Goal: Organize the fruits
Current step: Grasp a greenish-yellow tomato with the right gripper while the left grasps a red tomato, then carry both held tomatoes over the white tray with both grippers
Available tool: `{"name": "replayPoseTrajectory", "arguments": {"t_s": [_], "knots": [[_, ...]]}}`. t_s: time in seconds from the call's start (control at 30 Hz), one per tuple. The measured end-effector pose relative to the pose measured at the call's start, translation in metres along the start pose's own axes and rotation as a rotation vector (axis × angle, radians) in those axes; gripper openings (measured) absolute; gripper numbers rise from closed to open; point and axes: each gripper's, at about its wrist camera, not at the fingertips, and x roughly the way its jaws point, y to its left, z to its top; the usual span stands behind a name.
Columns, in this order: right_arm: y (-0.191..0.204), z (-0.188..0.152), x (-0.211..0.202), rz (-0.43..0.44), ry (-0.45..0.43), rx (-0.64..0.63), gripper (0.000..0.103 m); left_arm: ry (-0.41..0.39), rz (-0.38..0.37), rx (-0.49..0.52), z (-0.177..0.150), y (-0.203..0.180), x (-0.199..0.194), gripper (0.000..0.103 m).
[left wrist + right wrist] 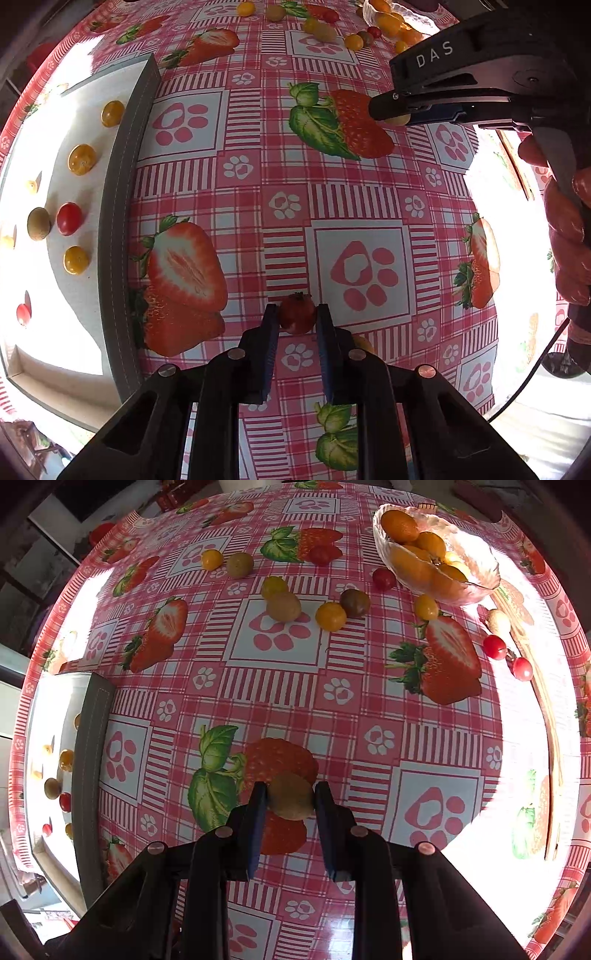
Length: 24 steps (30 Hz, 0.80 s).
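The left gripper (pixel 297 319) pinches a red tomato (pixel 296 313) between its fingers; the right gripper (pixel 290 799) pinches a greenish-brown fruit (pixel 291 796), both over the checkered surface (pixel 369 716).

1. A pink-and-red checked tablecloth (pixel 280 686) is covering the whole table, and it is showing printed strawberries, green leaves and paw-print squares.
2. Strong light is washing out the cloth along its right side in the right wrist view, hiding the pattern there.
3. A thin wooden strip (pixel 550 716) is lying along that bright right edge of the table.
4. A black cable (pixel 532 373) is trailing down at the right of the left wrist view.
5. Dim furniture (pixel 44 565) is showing beyond the far left edge of the table, too dark to make out.
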Motion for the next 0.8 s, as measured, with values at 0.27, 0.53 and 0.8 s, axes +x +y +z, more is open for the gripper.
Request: {"name": "replayPoseTrajectory", "arguments": {"t_s": [0.27, 0.53, 0.8], "knots": [[-0.014, -0.046, -0.030, 0.045, 0.013, 0.039, 0.029, -0.020, -0.046, -0.002, 0.004, 0.011, -0.017, 0.021], [-0.009, -0.086, -0.055, 0.078, 0.035, 0.067, 0.029, -0.060, -0.049, 0.043, 0.002, 0.019, -0.051, 0.021], [0.008, -0.098, -0.073, 0.084, 0.034, 0.061, 0.029, -0.092, -0.043, 0.045, -0.003, 0.037, -0.067, 0.021]]}}
